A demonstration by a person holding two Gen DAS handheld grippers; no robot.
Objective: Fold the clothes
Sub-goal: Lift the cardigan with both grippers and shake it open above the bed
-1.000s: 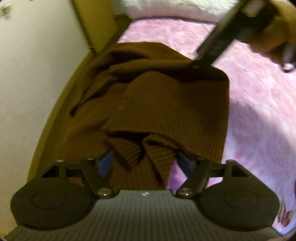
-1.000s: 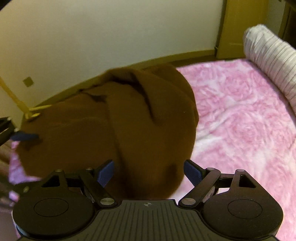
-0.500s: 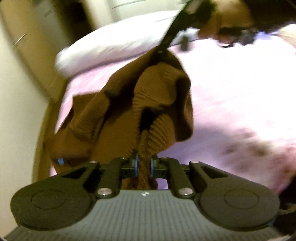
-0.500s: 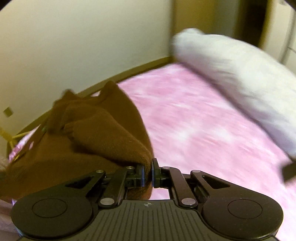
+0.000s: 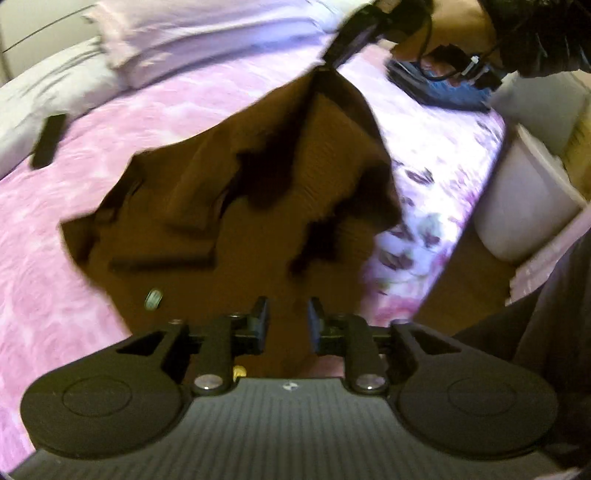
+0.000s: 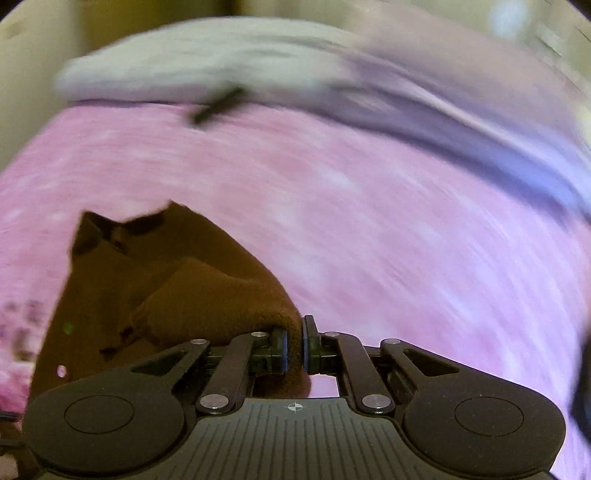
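Fingers, left: the left gripper has its two fingers drawn in on the near hem of the brown sweater, pinching knit that bunches between them, though a narrow gap shows.
Fingers, right: the right gripper has its fingers pressed together on a thick fold of the same sweater; from the left wrist view it shows as a dark arm holding the far corner high.
Sweater: hangs as a tent between the two grips, its far point raised and its near edge low, over the pink bedspread; part of it seems to trail on the bed, but blur makes that hard to say.
Why held so: two corners lifted apart let the cloth drop open and flatten, likely to lay it out before any fold is made.
Stage: early, I judge, as no neat fold shows.
Around: pale pillows along the head of the bed, with a dark slim remote-like object near them.
Also: a white bin-like tub beside the bed.
In the way: the dark object lies well apart from the sweater; the bed edge is near its right side, so cloth could slip off.
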